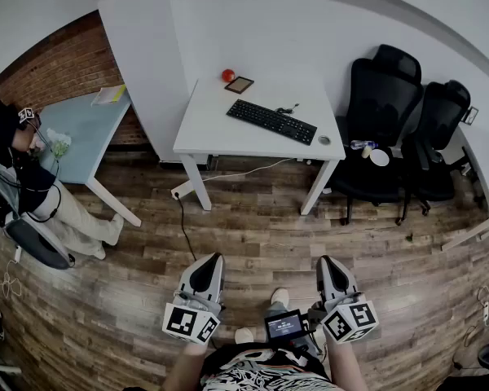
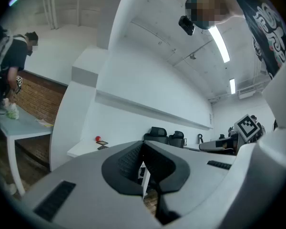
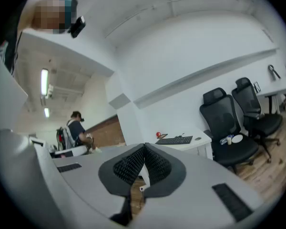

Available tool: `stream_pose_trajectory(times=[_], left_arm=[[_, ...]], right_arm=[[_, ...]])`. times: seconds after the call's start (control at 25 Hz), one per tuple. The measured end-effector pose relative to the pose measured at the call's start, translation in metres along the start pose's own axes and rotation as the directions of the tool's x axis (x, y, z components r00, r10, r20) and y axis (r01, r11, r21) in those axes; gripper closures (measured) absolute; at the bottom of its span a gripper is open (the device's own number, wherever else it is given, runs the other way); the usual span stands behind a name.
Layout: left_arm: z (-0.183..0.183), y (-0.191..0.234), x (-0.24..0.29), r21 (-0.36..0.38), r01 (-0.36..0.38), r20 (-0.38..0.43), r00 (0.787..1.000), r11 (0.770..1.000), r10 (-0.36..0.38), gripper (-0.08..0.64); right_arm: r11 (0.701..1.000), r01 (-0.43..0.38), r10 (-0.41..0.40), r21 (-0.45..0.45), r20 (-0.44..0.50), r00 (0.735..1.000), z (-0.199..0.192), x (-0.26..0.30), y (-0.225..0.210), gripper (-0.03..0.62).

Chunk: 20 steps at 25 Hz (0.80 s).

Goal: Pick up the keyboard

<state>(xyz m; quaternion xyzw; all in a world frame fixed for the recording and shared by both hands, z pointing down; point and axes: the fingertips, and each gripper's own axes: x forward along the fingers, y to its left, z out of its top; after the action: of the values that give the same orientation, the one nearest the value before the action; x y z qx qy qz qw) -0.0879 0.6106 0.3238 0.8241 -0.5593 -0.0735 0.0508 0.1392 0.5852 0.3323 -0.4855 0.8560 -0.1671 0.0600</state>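
Left hand-held gripper (image 1: 211,261): jaws pressed together, nothing between them. Right hand-held gripper (image 1: 326,261): same. Both over the wooden floor (image 1: 253,226). Keyboard (image 1: 271,121) lies flat on the white surface (image 1: 208,129), well apart from both.

"What is standing between us and the white table (image 1: 216,133)?"

"Only open wooden floor (image 1: 261,239). A cable (image 1: 182,218) is trailing across it by the table's left leg."

"And on top?"

"The near left part is lying bare. A keyboard (image 1: 271,121) is sitting right of the middle, with a red ball (image 1: 227,75) and a tablet (image 1: 240,85) sitting behind it."

"The sides?"

"Two black chairs (image 1: 379,129) are crowding the right end. A blue table (image 1: 81,137) and a person (image 1: 24,177) are sitting apart on the left."
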Motion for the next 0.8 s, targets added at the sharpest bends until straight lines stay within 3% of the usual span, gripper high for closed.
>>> stream_pose_trajectory(times=[0.36,0.6,0.8], left_arm=[[0.016,-0.002,-0.047,-0.002,0.022,0.023,0.999,1.0,-0.022,0.545],[0.02,0.002,-0.037,0.004,0.041,0.02,0.999,0.999,-0.041,0.545],[0.017,0.019,-0.008,-0.001,0.048,0.011,0.999,0.999,-0.048,0.545]], right_arm=[[0.998,-0.014,0.016,-0.058,0.034,0.999,-0.006,-0.028,0.064,0.565],[1.0,-0.011,0.012,-0.022,0.076,0.997,-0.001,-0.018,0.062,0.565],[0.998,0.006,-0.002,-0.07,0.063,0.998,-0.003,0.012,0.054,0.565]])
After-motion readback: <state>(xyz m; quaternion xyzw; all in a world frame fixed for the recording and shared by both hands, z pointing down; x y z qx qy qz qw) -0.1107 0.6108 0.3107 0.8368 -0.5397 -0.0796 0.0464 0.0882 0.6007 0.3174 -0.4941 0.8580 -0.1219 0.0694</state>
